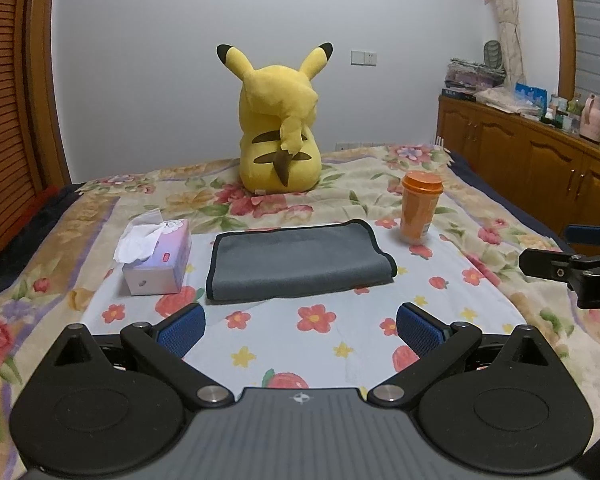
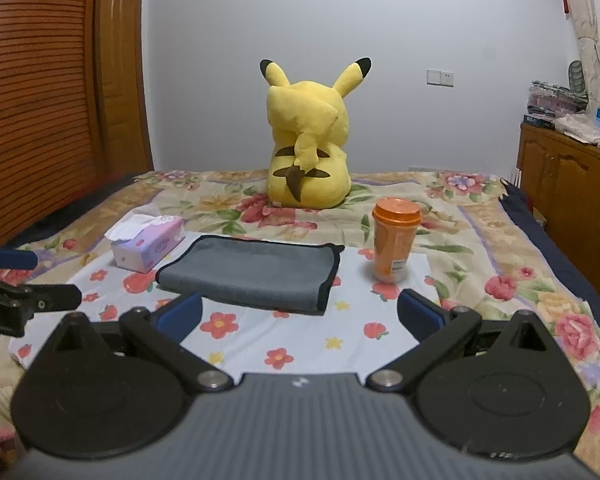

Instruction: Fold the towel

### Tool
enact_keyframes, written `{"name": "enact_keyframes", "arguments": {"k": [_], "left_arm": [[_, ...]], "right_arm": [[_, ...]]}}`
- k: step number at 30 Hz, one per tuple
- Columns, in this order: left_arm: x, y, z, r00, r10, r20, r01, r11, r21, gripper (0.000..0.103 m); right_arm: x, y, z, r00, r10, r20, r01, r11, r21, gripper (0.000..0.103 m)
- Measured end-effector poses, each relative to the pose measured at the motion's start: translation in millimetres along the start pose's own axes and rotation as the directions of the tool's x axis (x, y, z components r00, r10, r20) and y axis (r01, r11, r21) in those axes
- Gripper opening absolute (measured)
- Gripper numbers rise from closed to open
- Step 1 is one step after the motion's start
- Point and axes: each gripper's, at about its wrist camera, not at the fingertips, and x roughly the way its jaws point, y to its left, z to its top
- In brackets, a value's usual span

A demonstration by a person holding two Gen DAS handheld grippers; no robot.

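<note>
A grey towel [image 1: 300, 261] with black trim lies folded flat on the flowered bedsheet [image 1: 320, 344]; it also shows in the right wrist view [image 2: 252, 276]. My left gripper [image 1: 301, 326] is open and empty, hovering just short of the towel's near edge. My right gripper [image 2: 300, 312] is open and empty, near the towel's front right corner. The right gripper's fingers [image 1: 548, 264] show at the right edge of the left wrist view. The left gripper's fingers [image 2: 56, 298] show at the left edge of the right wrist view.
A tissue box [image 1: 156, 258] stands left of the towel. An orange lidded cup [image 1: 419, 208] stands to its right. A yellow plush toy [image 1: 280, 128] sits behind. A wooden cabinet [image 1: 540, 160] runs along the right, a slatted wooden door [image 2: 40, 100] on the left.
</note>
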Motion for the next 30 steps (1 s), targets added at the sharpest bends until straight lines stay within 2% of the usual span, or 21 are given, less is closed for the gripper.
{"name": "enact_keyframes", "arguments": {"k": [9,19,30], "left_arm": [[-9,4,-20,1.000,0.015,-0.022,-0.016,0.999,-0.035,0.103],[0,-1,-41,0.998,0.015,-0.060,-0.019,0.998,-0.065,0.103],[4,-4,-50,0.999,0.012,-0.052,-0.015,0.998,-0.058,0.103]], "right_arm": [[-3,2,-15,1.000,0.008,-0.014,-0.008,1.000,0.019,0.103],[1,10,-33,0.999,0.016,-0.040,-0.015,1.000,0.026,0.103],[7,4,-47,0.999,-0.006,-0.043,0.007,0.999,0.044,0.103]]}}
